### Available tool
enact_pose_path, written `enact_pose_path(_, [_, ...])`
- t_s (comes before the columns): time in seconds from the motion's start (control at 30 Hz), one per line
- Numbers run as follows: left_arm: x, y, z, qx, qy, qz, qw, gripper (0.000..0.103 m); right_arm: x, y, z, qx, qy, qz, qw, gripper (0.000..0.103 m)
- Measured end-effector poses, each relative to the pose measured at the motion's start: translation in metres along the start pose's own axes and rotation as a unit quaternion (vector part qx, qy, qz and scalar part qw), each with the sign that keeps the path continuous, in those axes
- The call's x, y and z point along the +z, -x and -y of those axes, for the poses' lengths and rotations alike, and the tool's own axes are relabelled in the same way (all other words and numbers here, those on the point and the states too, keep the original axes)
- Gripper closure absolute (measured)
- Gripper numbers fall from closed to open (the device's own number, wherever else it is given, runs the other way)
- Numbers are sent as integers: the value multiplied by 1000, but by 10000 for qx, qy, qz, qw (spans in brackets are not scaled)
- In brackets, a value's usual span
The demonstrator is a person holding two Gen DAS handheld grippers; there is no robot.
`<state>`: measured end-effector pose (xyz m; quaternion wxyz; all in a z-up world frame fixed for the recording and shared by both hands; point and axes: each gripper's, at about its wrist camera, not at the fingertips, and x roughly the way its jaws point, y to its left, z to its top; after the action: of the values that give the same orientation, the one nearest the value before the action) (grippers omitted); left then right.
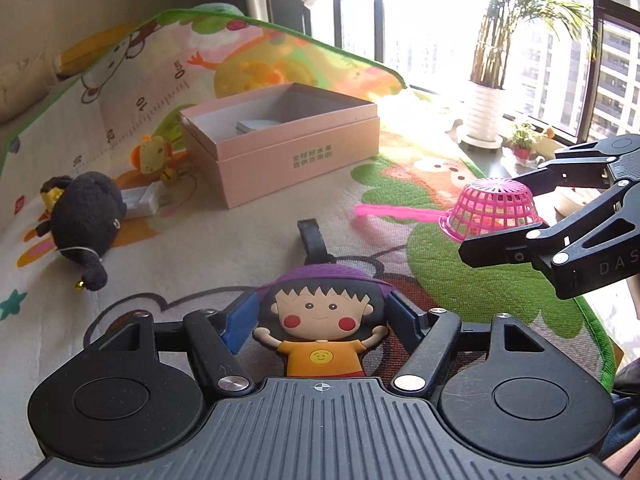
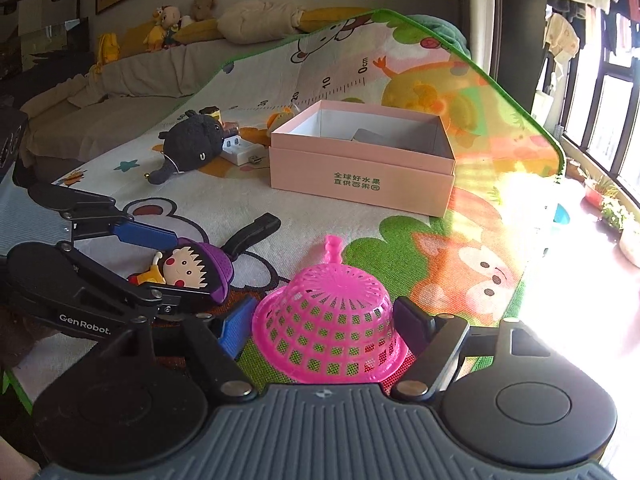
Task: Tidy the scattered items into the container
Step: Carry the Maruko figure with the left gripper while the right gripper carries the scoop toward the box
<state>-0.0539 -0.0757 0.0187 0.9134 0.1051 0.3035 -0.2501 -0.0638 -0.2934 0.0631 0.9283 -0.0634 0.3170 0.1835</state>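
Your left wrist view angles down, close over the play mat (image 1: 280, 220), facing the window. Your right looks likewise, sofa-ward. Both share the pink box (image 1: 288, 148) (image 2: 360, 160).

I see a pale pink box (image 2: 362, 168) with a white inside and green printed characters on its side. The doll (image 1: 320, 328) has a purple hat, black hair, red cheeks and an orange-yellow shirt with a yellow smiley. The upturned basket (image 2: 332, 332) is bright pink lattice. The plush toy (image 1: 86, 216) is black. The play mat (image 1: 192, 240) is cream with a green border, cartoon animals, and a printed black ruler. My fingers (image 1: 240, 324) carry blue pads.
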Motion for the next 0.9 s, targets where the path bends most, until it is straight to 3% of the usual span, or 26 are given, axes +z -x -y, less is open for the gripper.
enact_pose_path(0.2, [15,24,0,33,-69,272,9996,27,9,21,7,145,-193,81,9997,28])
enact_pose_path(0.5, [76,47,-3,254,-416,1136,9923,27,40,60,36,419,-548,637,9956,28])
enact_pose_path(0.73, [130,18,-16,327,-695,1510,9855,27,93,61,58,404,-518,1099,9918,28])
enact_pose_path(0.9, [171,-19,-36,261,-684,1699,9827,27,150,29,74,238,-476,1412,9885,28])
